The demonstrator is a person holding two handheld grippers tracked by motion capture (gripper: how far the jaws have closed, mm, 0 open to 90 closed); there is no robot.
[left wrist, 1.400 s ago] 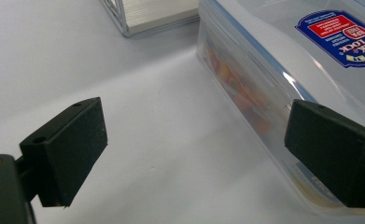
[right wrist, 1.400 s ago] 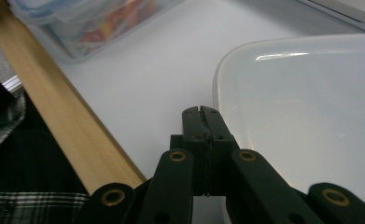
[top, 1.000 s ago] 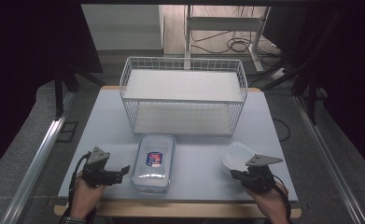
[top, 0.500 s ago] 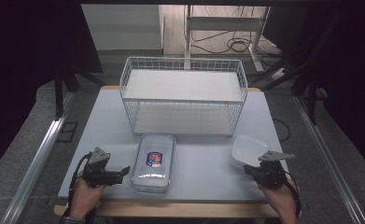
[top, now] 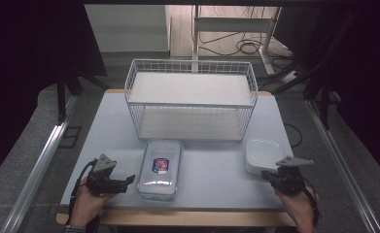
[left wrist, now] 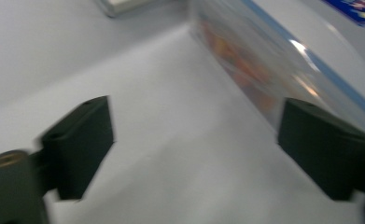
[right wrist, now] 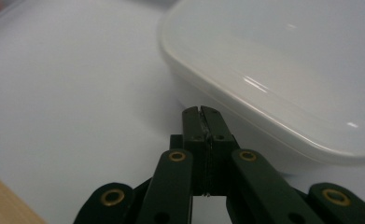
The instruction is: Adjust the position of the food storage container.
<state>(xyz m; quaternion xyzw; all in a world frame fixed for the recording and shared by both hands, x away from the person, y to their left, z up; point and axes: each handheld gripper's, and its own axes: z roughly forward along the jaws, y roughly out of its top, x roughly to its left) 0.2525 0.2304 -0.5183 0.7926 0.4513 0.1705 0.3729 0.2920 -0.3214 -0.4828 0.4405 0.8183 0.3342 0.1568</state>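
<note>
Left gripper: your left gripper (top: 128,179) sits low at the near left of the table, its jaws apart and just now closing a little, with bare tabletop between them; one jaw stands just beside the side wall of the lidded container (left wrist: 283,70).
Right gripper: your right gripper (right wrist: 202,111) rests at the near right with its jaws pressed together on nothing, tips just short of the white tub's rim.
Lidded container: your clear box (top: 160,168) with a blue-edged lid and a blue and red label lies near the table's middle, long side running near to far, just right of your left gripper.
White tub: the open white tub (top: 261,155) stands at the right, just far of your right gripper, well apart from the lidded container.
Wire basket: a white wire basket (top: 191,104) with two levels takes the far half of the table.
Surface: your table (top: 212,172) has a pale grey top with a wooden edge showing along the near side.
Room: dark curtains hang left and right; a grey floor with metal rails (top: 37,165) runs along both sides, and cables (top: 243,46) lie on the floor beyond the far edge.
</note>
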